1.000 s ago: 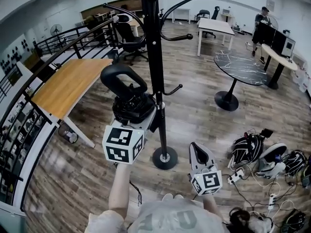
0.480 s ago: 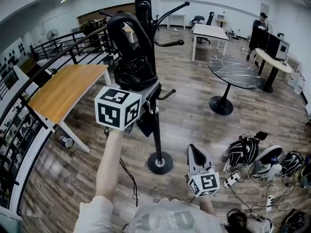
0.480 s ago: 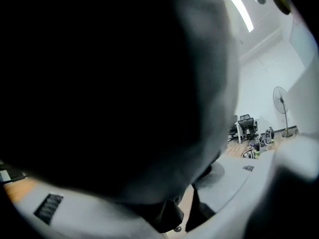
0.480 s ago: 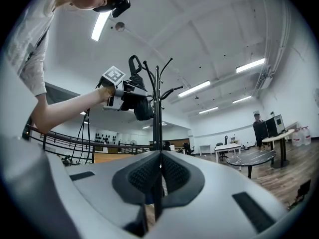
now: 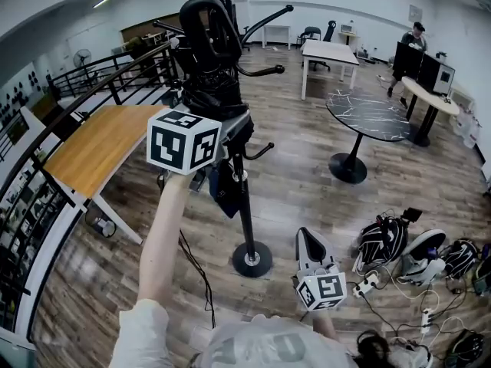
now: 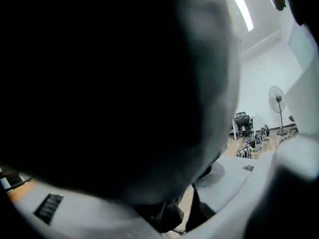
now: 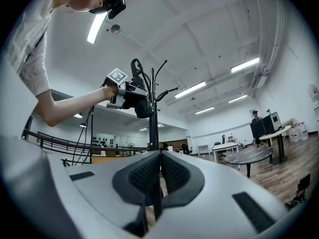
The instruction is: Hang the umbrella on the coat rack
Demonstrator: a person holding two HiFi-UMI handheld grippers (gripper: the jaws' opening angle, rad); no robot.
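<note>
A black folded umbrella [image 5: 209, 90] with a loop handle [image 5: 205, 25] is held high against the black coat rack [image 5: 244, 205]. My left gripper [image 5: 219, 123] is shut on the umbrella's bundled body, its marker cube facing me. The loop handle sits level with the rack's upper hooks [image 5: 265, 69]; whether it is over one I cannot tell. The left gripper view is almost filled by the dark umbrella [image 6: 99, 83]. My right gripper [image 5: 309, 234] hangs low near the rack's base [image 5: 253, 259], shut and empty. Its own view looks up at the rack [image 7: 152, 113] over its touching pads [image 7: 144, 176].
A wooden desk [image 5: 100, 140] and a metal railing [image 5: 92, 75] stand to the left. A round dark table [image 5: 368, 113] and a white table [image 5: 330, 50] are behind the rack. Bags, shoes and cables [image 5: 414, 244] lie on the floor at right. A person [image 5: 414, 37] stands far back.
My left gripper has lifted the umbrella from waist height up to the rack's upper hooks. The right gripper has barely moved.
</note>
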